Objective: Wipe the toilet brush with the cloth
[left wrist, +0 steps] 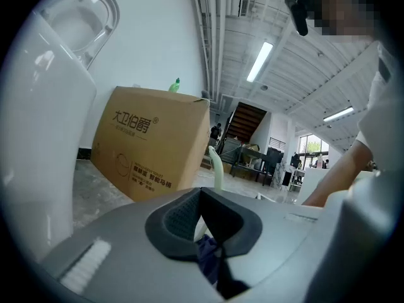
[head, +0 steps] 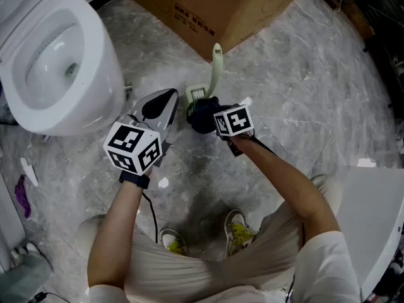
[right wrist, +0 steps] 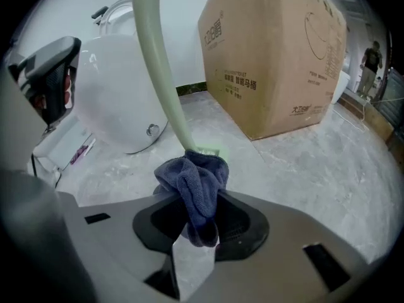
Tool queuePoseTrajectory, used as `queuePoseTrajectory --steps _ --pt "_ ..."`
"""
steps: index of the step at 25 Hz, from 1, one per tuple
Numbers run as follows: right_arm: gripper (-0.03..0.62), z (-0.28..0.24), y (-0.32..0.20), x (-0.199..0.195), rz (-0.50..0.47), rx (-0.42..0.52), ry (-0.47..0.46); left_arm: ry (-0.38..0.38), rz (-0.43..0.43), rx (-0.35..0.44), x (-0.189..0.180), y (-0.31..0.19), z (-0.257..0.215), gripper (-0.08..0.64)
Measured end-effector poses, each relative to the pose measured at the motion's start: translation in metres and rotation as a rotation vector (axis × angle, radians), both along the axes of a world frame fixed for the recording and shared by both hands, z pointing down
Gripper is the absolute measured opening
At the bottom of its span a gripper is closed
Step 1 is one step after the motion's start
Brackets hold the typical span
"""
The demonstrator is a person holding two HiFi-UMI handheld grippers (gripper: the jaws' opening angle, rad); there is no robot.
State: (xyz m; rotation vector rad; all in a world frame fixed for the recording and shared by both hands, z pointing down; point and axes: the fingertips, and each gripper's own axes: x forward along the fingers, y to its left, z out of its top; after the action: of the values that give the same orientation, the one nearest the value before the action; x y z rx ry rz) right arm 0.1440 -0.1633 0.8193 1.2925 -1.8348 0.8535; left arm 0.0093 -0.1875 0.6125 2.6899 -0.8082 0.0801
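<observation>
The right hand-held gripper (right wrist: pixel 201 223) was clenched on the cloth (right wrist: pixel 192 182). A dark blue fold was pinched between its jaws and the bunched remainder stood proud of the tips. This grip appeared chosen so that the free wad, rather than the jaws, met the toilet brush (right wrist: pixel 158 68). The wad was pressed against the foot of the pale green handle, directly ahead of the jaw tips. The handle rose from that contact and curved up and away from the hand-held gripper. A green part of the brush's lower end showed just beyond the cloth, though its form could not be made out.

The left hand-held gripper (left wrist: pixel 201 194) had its jaw tips closed together with nothing gripped. It sat just beside the brush on the side opposite the cloth. In its own view the handle rose just past the tips, and the cloth showed through the gap below them. In the head view it was near the brush's lower end but not visibly touching it. Its placement was judged to be a brace against the brush tipping under the wipe.

The brush stood upright on the marble floor (head: pixel 303 87), between the two hand-held grippers. The toilet (head: pixel 57 62) lay beyond the left one and the cardboard box (head: pixel 214 5) ahead of both. The cloth sat low on the handle, and most of the shaft above it was bare.
</observation>
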Motion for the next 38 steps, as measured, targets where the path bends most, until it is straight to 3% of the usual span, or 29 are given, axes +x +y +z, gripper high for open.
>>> queuePoseTrajectory --steps 4,11,15,20,26,32,38 --pt "0.112 -0.028 0.006 0.008 -0.035 0.017 0.015 -0.008 0.005 -0.007 -0.001 -0.001 0.009 -0.002" --pt "0.112 -0.079 0.007 0.014 0.018 0.054 -0.053 0.005 0.007 -0.018 -0.002 -0.005 0.011 -0.002" --pt "0.112 -0.109 0.010 0.004 0.032 0.079 -0.078 -0.035 0.049 0.055 0.004 0.002 -0.001 -0.002" --pt "0.112 -0.154 0.016 -0.013 -0.002 0.188 -0.095 -0.044 0.062 0.083 0.004 0.002 -0.005 -0.002" --pt "0.112 -0.209 0.009 -0.002 -0.118 0.352 -0.004 0.031 0.056 0.059 0.004 -0.001 -0.024 -0.002" --pt "0.112 -0.247 0.009 0.012 -0.224 0.436 -0.007 -0.010 0.072 0.114 0.006 0.001 -0.032 -0.002" --pt "0.112 -0.268 -0.002 0.010 -0.131 0.540 -0.114 -0.018 0.068 0.173 0.008 0.000 -0.049 -0.002"
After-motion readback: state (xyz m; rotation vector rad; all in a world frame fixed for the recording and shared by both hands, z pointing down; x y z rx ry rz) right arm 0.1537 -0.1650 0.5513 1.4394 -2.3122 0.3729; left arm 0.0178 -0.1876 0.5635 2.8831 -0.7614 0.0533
